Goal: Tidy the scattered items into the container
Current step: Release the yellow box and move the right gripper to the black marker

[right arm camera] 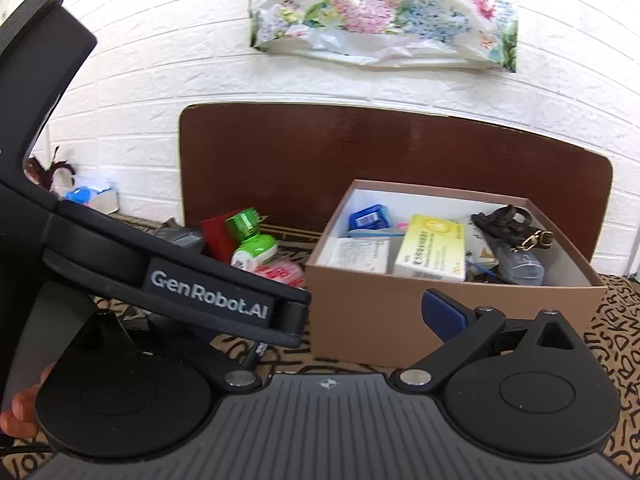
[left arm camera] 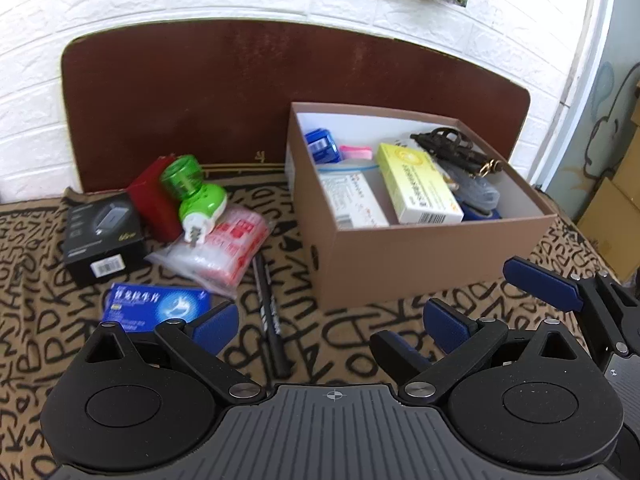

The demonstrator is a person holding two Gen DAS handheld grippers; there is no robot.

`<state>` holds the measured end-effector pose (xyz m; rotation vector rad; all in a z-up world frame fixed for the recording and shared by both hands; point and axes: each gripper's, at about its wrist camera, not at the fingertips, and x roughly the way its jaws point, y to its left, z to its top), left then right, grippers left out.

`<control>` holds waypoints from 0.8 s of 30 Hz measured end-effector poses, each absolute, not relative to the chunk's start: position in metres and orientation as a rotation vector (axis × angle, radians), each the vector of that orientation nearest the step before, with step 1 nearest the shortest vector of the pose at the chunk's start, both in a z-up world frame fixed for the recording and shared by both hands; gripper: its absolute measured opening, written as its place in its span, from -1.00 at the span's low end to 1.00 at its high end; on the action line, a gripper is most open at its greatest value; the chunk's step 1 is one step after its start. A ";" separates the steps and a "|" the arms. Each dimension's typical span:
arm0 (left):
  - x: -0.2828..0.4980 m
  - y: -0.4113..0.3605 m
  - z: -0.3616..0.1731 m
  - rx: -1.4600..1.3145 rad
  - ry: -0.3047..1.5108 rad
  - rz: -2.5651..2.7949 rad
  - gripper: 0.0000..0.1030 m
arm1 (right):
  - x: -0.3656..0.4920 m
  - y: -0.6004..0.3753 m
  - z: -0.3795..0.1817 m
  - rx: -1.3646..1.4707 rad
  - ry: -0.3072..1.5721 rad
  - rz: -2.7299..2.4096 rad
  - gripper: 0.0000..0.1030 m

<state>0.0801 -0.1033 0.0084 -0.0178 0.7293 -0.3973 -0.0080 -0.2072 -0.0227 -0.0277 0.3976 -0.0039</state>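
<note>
the brown cardboard box [left arm camera: 420,264] stands open-topped on the letter-patterned cloth [left arm camera: 360,332] at the right, its long sides running away toward the dark brown board [left arm camera: 240,92] that leans on the white brick wall. inside it a yellow-and-white medicine box [left arm camera: 420,184] lies with its long axis pointing front to back, beside a white carton [left arm camera: 352,200], a blue item [left arm camera: 322,146] in the far corner and a dark strap with a brass clasp [left arm camera: 460,148] along the right side. left of the box the loose things lie together: a black pen [left arm camera: 270,312] pointing away from the camera alongside the box's near corner, a clear packet with red print [left arm camera: 224,244], a green plug-in device [left arm camera: 196,196] tipped over on that packet with its prongs toward the camera, a red box [left arm camera: 154,204] behind it, a black carton [left arm camera: 104,236] and a blue medicine box [left arm camera: 156,304] lying flat with its long edge across the view. the left tool [left arm camera: 332,324] is spread wide and empty, angled down over the pen, its left pad covering a corner of the blue medicine box. the right tool [right arm camera: 328,320] also stands wide with nothing in it; from its own camera only the right finger shows clearly, since the body of the left tool crosses in front and hides the other finger and most of the loose pile. fingertips of a hand [right arm camera: 20,412] show at the lower left edge, blurred.
</note>
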 end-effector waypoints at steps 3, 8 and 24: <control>0.072 -0.097 0.005 -0.012 0.730 -0.380 1.00 | -0.012 -0.198 -0.024 -0.035 0.405 0.015 0.97; 0.064 -0.086 0.000 -0.025 0.741 -0.361 1.00 | -0.018 -0.184 -0.026 -0.053 0.418 0.048 0.97; 0.079 -0.028 -0.042 -0.204 0.856 -0.329 0.97 | 0.006 -0.155 -0.064 -0.096 0.525 0.077 0.95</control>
